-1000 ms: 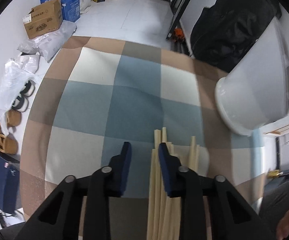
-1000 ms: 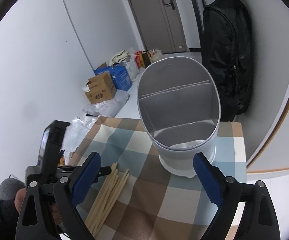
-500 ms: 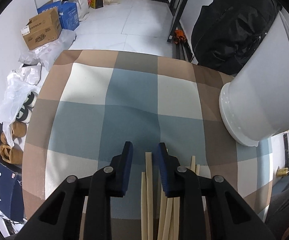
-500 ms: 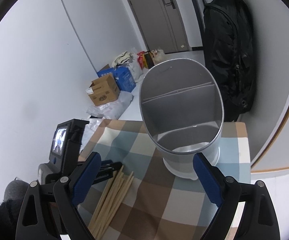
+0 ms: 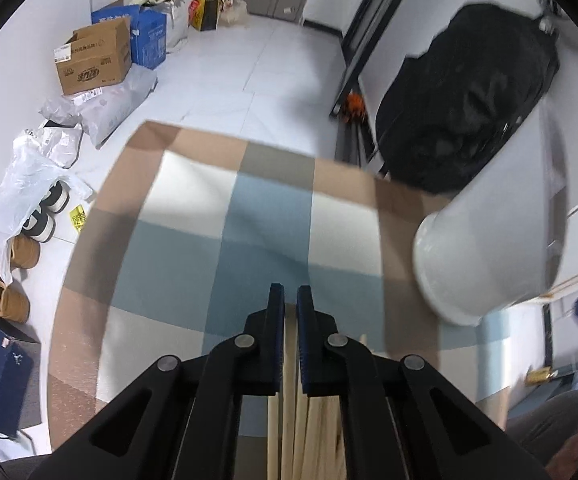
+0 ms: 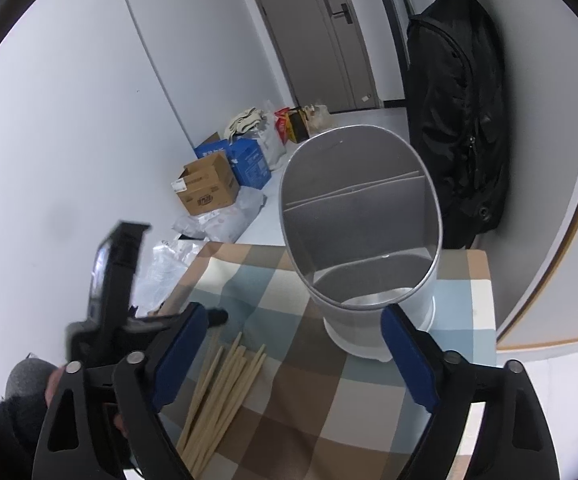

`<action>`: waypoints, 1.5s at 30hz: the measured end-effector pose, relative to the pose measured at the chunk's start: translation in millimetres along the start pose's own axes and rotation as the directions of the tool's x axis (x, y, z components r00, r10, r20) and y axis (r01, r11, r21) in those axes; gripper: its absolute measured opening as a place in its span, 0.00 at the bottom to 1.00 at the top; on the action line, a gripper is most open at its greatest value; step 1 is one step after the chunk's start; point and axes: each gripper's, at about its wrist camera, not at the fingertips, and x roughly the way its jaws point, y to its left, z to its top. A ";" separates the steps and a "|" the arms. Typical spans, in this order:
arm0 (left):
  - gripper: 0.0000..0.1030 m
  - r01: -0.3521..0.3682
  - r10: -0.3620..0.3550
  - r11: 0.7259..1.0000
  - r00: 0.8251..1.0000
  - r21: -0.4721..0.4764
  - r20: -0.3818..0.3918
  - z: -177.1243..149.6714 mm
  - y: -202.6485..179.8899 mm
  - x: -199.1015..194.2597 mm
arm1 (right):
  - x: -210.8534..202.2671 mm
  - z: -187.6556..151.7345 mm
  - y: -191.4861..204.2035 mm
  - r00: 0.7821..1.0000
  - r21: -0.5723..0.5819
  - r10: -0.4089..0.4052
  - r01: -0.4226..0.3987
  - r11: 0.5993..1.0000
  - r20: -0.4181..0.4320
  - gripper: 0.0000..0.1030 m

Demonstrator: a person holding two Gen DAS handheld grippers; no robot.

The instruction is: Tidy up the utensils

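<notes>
Several pale wooden chopsticks (image 6: 225,384) lie in a loose bundle on the checked tablecloth (image 6: 297,392). My left gripper (image 5: 290,300) is shut on a chopstick (image 5: 290,356) from that bundle, the stick running between its blue pads; more sticks (image 5: 321,432) lie under the jaws. The left gripper also shows in the right wrist view (image 6: 209,316), low over the bundle's far end. A white utensil holder (image 6: 363,240) with an inner divider stands at the table's back right; it shows in the left wrist view (image 5: 497,240). My right gripper (image 6: 289,360) is wide open and empty, in front of the holder.
The cloth-covered table (image 5: 225,208) ends at its far and left edges above a white tile floor. On the floor are cardboard boxes (image 5: 93,60), plastic bags (image 5: 25,184) and shoes (image 5: 5,284). A black backpack (image 6: 457,120) hangs behind the holder.
My left gripper's jaws have closed from open onto one chopstick and it has pulled back over the bundle. My right gripper has stayed open, drifting slightly.
</notes>
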 end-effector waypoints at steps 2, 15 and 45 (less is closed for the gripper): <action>0.02 0.004 -0.003 1.000 1.000 -0.007 0.028 -0.5 -2.2 -8.2 | 2.1 -1.9 1.8 1.000 -0.006 0.015 -0.015 1.000 -0.011 0.75; 0.02 0.109 -0.102 0.993 0.984 -0.042 0.147 -4.5 18.6 -51.7 | 34.0 -14.3 29.1 0.957 0.062 0.211 -0.202 0.977 -0.199 0.62; 0.02 0.246 -0.212 0.958 0.954 -0.149 0.211 -5.9 71.4 -79.0 | 182.7 -21.5 76.9 0.818 -0.074 -0.113 0.086 0.994 -0.564 0.16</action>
